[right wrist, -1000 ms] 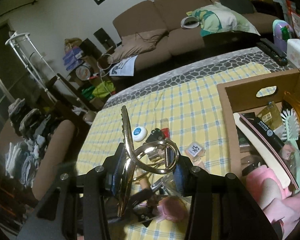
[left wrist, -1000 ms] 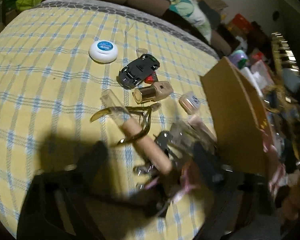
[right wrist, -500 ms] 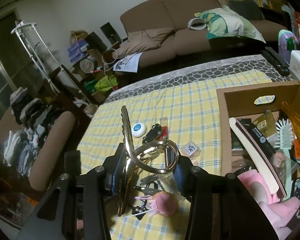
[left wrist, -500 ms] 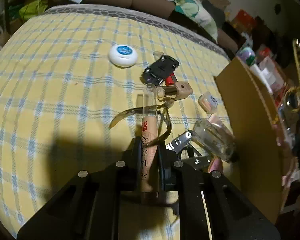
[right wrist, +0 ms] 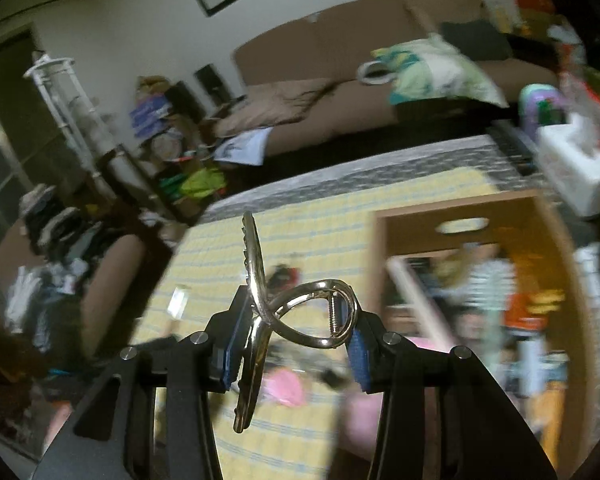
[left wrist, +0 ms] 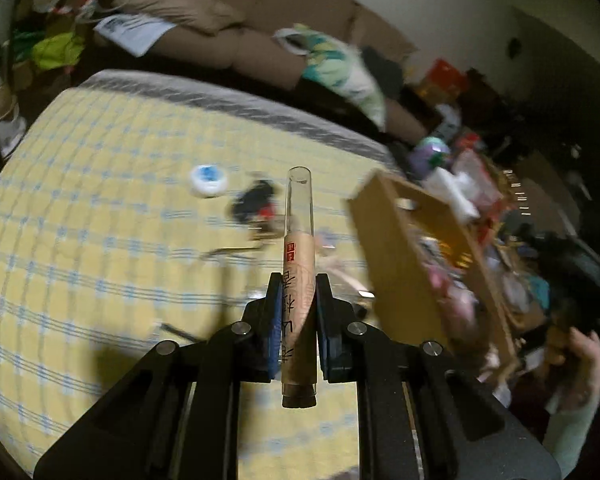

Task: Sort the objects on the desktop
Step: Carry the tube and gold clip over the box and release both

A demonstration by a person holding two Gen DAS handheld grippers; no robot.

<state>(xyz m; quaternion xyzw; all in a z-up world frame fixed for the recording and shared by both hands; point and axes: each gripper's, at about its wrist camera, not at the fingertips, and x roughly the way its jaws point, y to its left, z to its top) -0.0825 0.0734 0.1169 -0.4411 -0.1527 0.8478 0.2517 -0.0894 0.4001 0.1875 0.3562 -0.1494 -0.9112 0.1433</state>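
My left gripper (left wrist: pixel 298 300) is shut on a beige tube with a clear cap (left wrist: pixel 298 264), held lengthwise above the yellow checked tablecloth (left wrist: pixel 80 220). My right gripper (right wrist: pixel 296 320) is shut on a gold metal hair claw clip (right wrist: pixel 300 312), held in the air left of the cardboard box (right wrist: pixel 380 240). The box also shows in the left wrist view (left wrist: pixel 392 248), to the right of the tube. On the cloth lie a white round case with a blue lid (left wrist: pixel 209 179), a black toy car (left wrist: pixel 254 204) and a second gold clip (left wrist: pixel 236 249), all blurred.
The cardboard box holds several mixed items (right wrist: pixel 480 280). A pink object (right wrist: pixel 286 388) lies on the cloth below my right gripper. A brown sofa (right wrist: pixel 340 80) with a patterned pillow stands behind the table. Clutter and shelves stand on the left (right wrist: pixel 60 220).
My left gripper closed on the tube and lifted it off the cloth, swinging toward the box. My right gripper still holds the clip and has moved forward toward the box.
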